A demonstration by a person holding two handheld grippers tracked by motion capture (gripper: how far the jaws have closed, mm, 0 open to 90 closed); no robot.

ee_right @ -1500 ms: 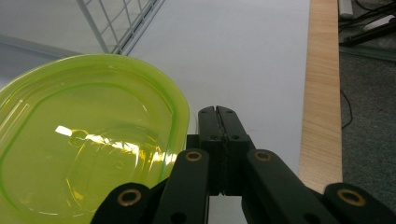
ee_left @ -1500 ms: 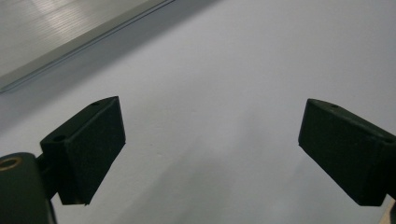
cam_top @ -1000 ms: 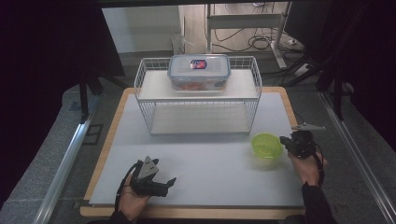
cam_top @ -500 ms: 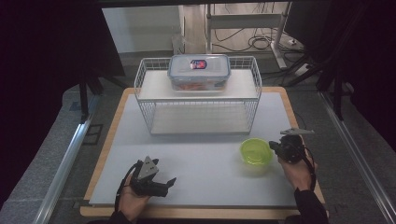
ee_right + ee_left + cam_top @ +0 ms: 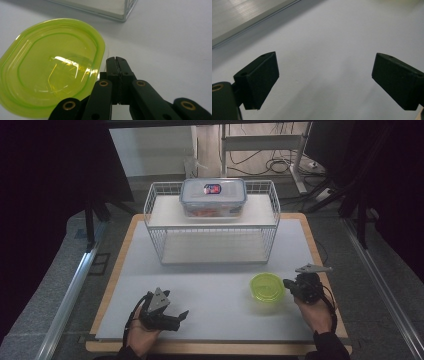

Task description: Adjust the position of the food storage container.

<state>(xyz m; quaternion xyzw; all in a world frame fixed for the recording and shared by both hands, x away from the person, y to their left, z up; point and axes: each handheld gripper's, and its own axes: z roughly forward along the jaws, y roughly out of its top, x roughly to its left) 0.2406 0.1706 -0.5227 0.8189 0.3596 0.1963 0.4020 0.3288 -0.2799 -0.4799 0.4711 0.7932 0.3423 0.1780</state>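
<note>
Green lid (image 5: 267,287) lies just beside closed, empty right tongs (image 5: 287,283); left tongs (image 5: 183,314) gape.

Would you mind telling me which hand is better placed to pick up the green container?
Right. The right tongs sit shut at the green container rim, while the left tongs, open, are far off across the table.
</note>
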